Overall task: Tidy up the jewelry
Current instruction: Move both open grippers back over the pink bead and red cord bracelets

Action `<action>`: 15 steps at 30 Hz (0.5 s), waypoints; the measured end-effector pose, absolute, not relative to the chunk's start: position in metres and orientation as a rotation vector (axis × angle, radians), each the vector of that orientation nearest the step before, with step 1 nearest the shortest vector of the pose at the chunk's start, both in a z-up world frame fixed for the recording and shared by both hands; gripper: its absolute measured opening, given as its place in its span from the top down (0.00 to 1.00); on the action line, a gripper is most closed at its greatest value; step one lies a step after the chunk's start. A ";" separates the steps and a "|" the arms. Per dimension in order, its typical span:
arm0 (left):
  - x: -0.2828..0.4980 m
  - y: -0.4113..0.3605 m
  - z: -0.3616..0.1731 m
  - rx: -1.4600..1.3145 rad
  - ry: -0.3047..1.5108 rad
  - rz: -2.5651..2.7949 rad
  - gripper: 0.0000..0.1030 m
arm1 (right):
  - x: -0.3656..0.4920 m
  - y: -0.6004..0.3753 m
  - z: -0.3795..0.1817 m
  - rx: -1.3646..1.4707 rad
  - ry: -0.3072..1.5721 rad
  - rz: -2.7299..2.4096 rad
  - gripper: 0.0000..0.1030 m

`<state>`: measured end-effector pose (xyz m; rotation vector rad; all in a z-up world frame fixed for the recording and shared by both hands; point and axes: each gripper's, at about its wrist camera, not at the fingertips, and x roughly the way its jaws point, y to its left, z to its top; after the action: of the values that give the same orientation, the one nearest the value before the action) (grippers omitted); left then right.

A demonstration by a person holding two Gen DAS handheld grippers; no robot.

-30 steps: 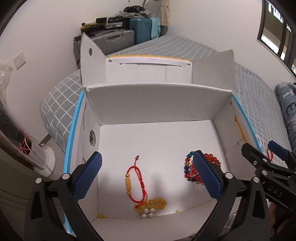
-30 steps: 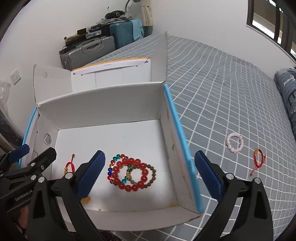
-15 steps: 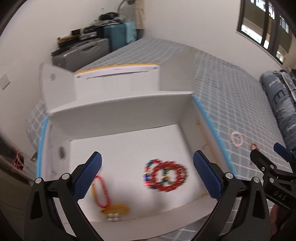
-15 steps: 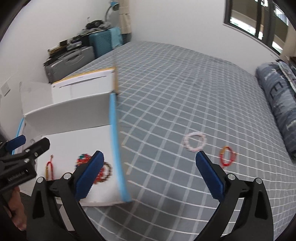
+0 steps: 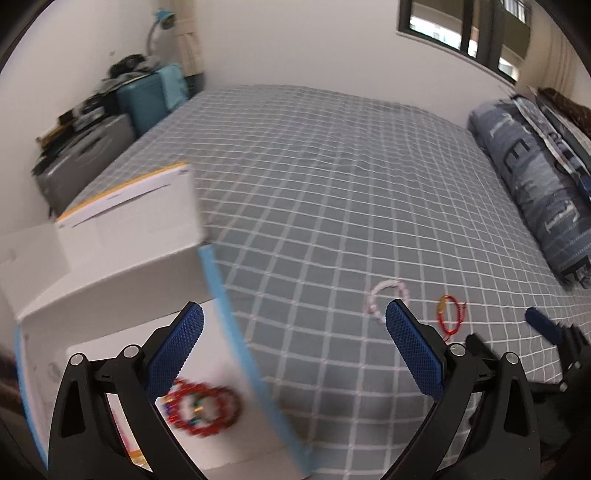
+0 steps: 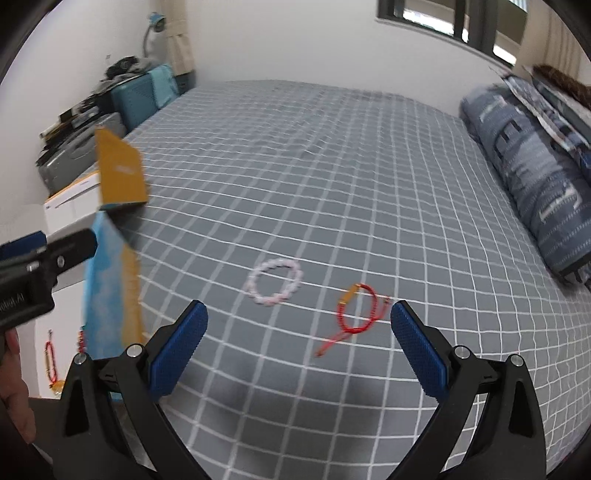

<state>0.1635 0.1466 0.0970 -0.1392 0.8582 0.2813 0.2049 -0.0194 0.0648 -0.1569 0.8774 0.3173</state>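
A pale pink bead bracelet (image 6: 275,281) and a red cord bracelet (image 6: 356,312) lie on the grey checked bed. Both show in the left wrist view too, the pink one (image 5: 384,295) and the red one (image 5: 451,314). A white box with a blue rim (image 5: 225,314) stands at the left; red bead bracelets (image 5: 203,406) lie inside it. My left gripper (image 5: 295,354) is open and empty, above the box's right wall. My right gripper (image 6: 297,349) is open and empty, just short of the two bracelets on the bed.
A folded blue patterned quilt (image 6: 532,184) lies along the bed's right side. Suitcases (image 5: 147,96) stand against the far left wall. The box's open flap (image 6: 120,173) sticks up at the left. A window (image 6: 461,22) is on the back wall.
Both grippers have swung right, away from the box interior and out over the bed. The two bracelets on the bed are now much closer to the right gripper.
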 end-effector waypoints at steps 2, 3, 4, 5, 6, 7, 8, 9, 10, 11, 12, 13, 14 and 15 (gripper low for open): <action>0.188 0.131 0.086 -0.138 0.878 0.259 0.06 | 0.220 -0.028 0.054 -0.168 0.901 0.295 0.07; 0.193 0.127 0.082 -0.139 0.882 0.255 0.06 | 0.225 -0.031 0.050 -0.166 0.908 0.289 0.07; 0.203 0.119 0.076 -0.134 0.890 0.246 0.06 | 0.232 -0.035 0.046 -0.159 0.914 0.284 0.07; 0.212 0.113 0.071 -0.125 0.899 0.241 0.06 | 0.238 -0.038 0.042 -0.158 0.921 0.278 0.07; 0.220 0.108 0.066 -0.116 0.909 0.238 0.06 | 0.243 -0.040 0.038 -0.156 0.925 0.277 0.07; 0.228 0.103 0.060 -0.109 0.917 0.233 0.06 | 0.249 -0.043 0.032 -0.152 0.934 0.279 0.07; 0.235 0.099 0.055 -0.104 0.922 0.230 0.06 | 0.253 -0.044 0.028 -0.152 0.940 0.279 0.07; 0.242 0.096 0.050 -0.103 0.928 0.230 0.06 | 0.256 -0.044 0.022 -0.154 0.949 0.280 0.07; 0.250 0.093 0.043 -0.101 0.937 0.232 0.06 | 0.261 -0.045 0.014 -0.155 0.961 0.285 0.07; 0.255 0.090 0.036 -0.102 0.941 0.232 0.06 | 0.266 -0.046 0.008 -0.157 0.971 0.288 0.07; 0.262 0.087 0.027 -0.101 0.947 0.235 0.06 | 0.270 -0.047 0.003 -0.158 0.979 0.290 0.07; 0.268 0.084 0.019 -0.099 0.958 0.239 0.06 | 0.275 -0.048 -0.004 -0.158 0.985 0.288 0.07; 0.273 0.083 0.012 -0.102 0.968 0.240 0.06 | 0.278 -0.049 -0.009 -0.162 0.992 0.289 0.07; 0.276 0.083 0.006 -0.106 0.975 0.238 0.06 | 0.281 -0.049 -0.014 -0.166 0.997 0.292 0.08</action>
<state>0.2757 0.0827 0.0064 -0.1056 0.9753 0.2381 0.2806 -0.0489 -0.0136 -0.1658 0.9966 0.2917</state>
